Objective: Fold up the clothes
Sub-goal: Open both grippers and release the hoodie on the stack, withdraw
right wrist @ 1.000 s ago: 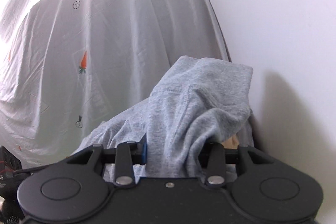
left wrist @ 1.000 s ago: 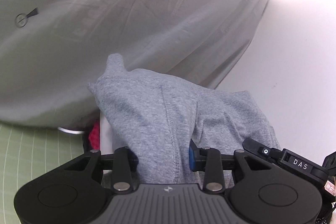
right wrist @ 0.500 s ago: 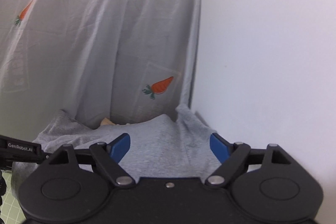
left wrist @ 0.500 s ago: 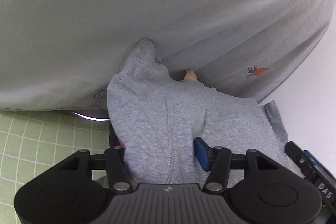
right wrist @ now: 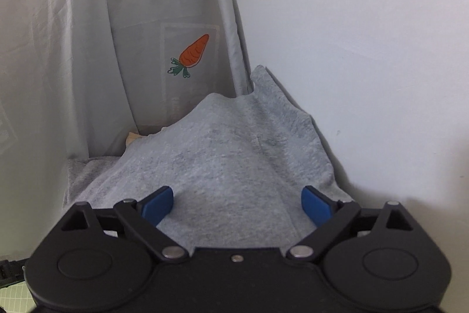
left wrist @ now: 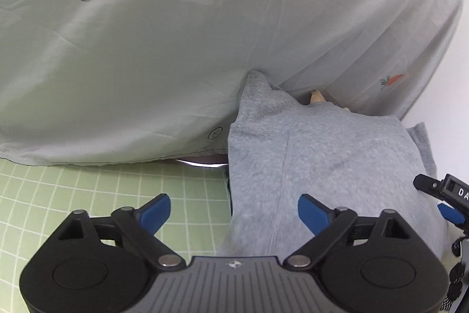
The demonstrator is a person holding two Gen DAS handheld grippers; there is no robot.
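Pale curtain (right wrist: 117, 49), thin, creased, carrot print (right wrist: 192, 53). Grey fleecy garment (left wrist: 322, 160) heaped, soft, on green gridded mat (left wrist: 88, 195). Left tongs (left wrist: 234, 210) apart; right tongs (right wrist: 237, 203) apart.

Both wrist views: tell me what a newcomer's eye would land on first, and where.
The heathered grey garment fills the middle of both views, heaped ahead of the right tool and the left tool, each with its blue pads spread open and gripping nothing. Behind it hangs a pale grey sheet with an orange carrot print, and a green grid mat lies at lower left in the left view.
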